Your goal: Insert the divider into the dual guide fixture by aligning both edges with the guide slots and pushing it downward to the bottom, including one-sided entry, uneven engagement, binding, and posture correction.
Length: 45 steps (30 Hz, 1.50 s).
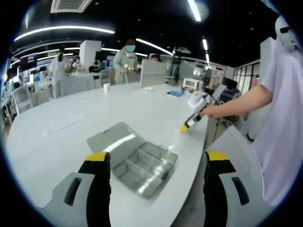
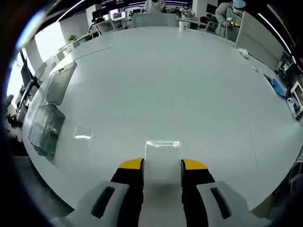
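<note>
A clear plastic compartment box (image 1: 142,165) lies with its lid (image 1: 111,137) folded flat, near the table's front edge. My left gripper (image 1: 157,158) is open, its yellow-tipped jaws wide apart, just short of the box. Farther right a person's hand holds my right gripper (image 1: 191,120) low over the table. In the right gripper view, my right gripper (image 2: 162,165) is shut on a clear flat divider (image 2: 162,153) that stands up between the jaws. A second clear divider (image 2: 83,134) lies flat on the table. The box (image 2: 45,125) sits at the far left.
The white table (image 2: 189,85) is broad and curves to an edge near me. A paper cup (image 1: 106,87) and a blue item (image 1: 174,93) sit far back. Several people work at desks beyond. A person's arm (image 1: 246,99) reaches in from the right.
</note>
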Each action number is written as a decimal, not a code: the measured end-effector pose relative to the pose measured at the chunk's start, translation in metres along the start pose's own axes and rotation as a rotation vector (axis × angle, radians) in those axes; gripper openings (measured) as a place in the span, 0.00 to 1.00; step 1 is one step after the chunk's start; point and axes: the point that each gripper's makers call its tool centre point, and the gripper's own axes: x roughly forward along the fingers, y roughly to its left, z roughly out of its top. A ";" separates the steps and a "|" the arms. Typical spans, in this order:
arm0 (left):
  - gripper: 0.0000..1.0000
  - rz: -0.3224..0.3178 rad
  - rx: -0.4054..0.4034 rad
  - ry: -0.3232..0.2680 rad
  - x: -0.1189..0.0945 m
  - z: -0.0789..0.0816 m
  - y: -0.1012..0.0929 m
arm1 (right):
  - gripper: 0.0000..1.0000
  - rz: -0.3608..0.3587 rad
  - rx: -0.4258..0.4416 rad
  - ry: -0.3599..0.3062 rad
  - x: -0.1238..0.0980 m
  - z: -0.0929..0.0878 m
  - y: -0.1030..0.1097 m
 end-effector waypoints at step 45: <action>0.76 -0.011 0.003 0.019 0.005 -0.002 0.006 | 0.26 0.017 -0.027 -0.128 -0.025 0.029 0.010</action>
